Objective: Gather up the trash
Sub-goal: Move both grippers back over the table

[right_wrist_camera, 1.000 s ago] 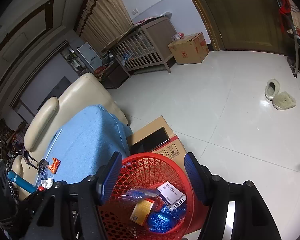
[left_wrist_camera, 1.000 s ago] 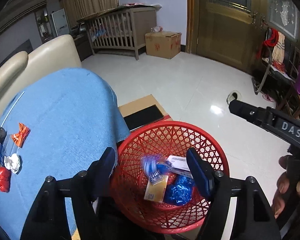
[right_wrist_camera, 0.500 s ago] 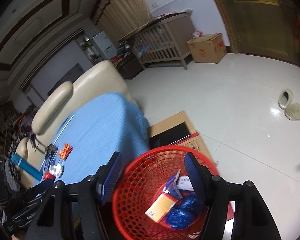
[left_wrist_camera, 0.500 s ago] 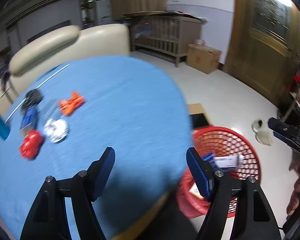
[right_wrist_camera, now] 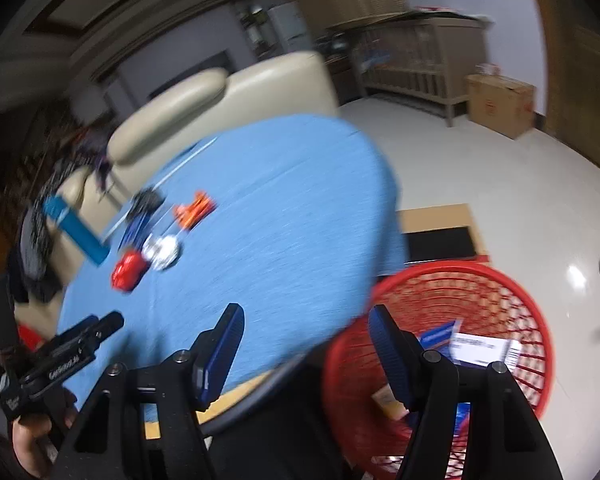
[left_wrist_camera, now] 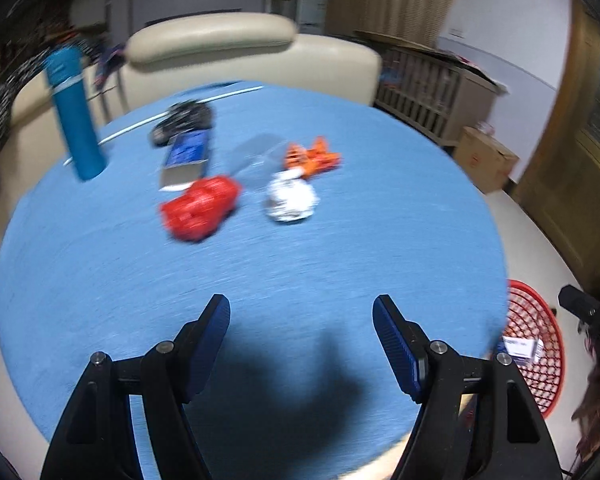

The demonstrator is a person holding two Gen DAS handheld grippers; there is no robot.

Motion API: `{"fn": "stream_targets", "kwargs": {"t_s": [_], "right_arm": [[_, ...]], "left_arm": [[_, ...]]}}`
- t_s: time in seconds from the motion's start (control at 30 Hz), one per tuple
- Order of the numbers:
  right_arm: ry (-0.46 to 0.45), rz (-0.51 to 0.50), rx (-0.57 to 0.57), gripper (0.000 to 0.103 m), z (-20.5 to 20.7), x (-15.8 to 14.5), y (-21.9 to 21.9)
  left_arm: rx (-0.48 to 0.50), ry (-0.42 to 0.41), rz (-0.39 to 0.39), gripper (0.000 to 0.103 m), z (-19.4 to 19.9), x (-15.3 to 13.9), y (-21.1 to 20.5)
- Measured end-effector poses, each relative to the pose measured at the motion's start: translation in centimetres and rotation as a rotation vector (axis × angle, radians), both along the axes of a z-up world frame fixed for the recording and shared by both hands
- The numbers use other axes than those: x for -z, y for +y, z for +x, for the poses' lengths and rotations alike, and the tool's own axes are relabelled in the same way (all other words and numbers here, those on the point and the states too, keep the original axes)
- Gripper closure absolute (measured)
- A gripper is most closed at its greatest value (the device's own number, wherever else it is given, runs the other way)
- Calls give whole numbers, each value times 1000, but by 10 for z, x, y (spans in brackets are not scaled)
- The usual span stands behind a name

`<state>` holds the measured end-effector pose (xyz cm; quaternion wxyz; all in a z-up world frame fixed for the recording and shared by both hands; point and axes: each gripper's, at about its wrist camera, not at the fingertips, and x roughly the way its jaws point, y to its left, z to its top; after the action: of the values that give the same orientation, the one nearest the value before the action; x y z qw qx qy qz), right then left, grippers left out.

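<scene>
Blue tablecloth point(left_wrist_camera: 340, 264); trash blurred.

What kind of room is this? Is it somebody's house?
Most likely a living room in a home. There is a cream sofa behind the blue-covered table, a wooden baby crib by the wall, and a cardboard box on the shiny tiled floor.

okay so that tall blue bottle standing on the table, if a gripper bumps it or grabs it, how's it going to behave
The blue bottle stands upright, tall and narrow, so a push near its top would probably tip it. Its round body would likely let it roll across the blue tablecloth afterwards. It looks rigid and smooth, so the pads might slip; a grip low on the body seems safer. Its weight cannot be judged.
</scene>
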<state>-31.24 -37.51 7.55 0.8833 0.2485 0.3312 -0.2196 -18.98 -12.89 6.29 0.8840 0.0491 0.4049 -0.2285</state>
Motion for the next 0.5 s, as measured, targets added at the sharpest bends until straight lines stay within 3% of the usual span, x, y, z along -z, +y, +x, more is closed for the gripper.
{"fn": "stream_targets", "kwargs": {"t_s": [0.27,0.5], "right_arm": [[87,-35,-167,34,84,8,48],[103,-1,-240,34,164,16,67]], "left_arm": [[-123,25,-26,28,23,14,57],[-198,64,-61,28,39,28,93]]}}
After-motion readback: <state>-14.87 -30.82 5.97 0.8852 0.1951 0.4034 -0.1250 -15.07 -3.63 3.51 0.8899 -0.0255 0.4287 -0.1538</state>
